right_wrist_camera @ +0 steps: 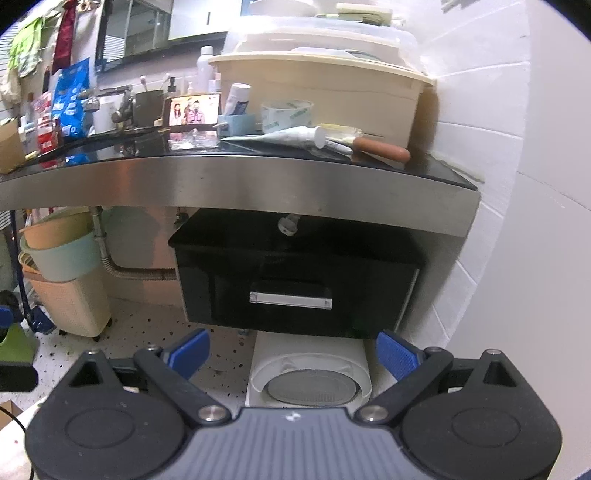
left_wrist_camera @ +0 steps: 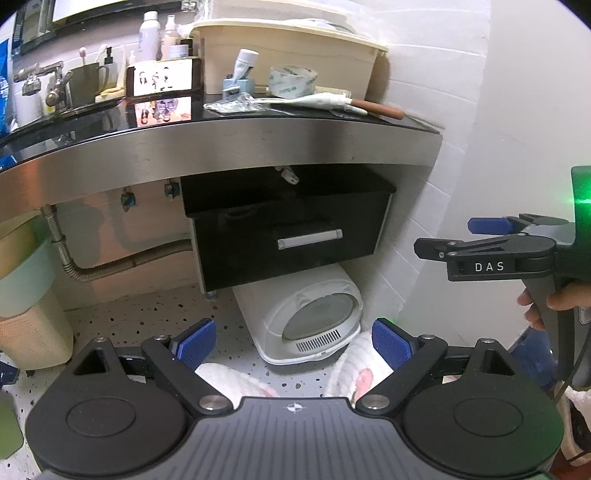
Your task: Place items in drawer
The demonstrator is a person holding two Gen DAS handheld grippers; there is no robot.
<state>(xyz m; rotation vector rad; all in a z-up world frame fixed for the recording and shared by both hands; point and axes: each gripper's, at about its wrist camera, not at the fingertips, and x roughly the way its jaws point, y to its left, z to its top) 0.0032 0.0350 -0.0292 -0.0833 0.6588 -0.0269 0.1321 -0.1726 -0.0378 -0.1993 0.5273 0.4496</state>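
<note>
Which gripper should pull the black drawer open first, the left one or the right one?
Probably the right gripper. Its open jaws face the drawer's silver handle almost head-on and close. The left gripper, also open, sees the handle farther off and at an angle.

black countertop carries tape roll, tubes.

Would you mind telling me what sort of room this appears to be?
Most likely a home bathroom: a faucet at the countertop, toiletry bottles behind it, and a black drawer below.
</note>
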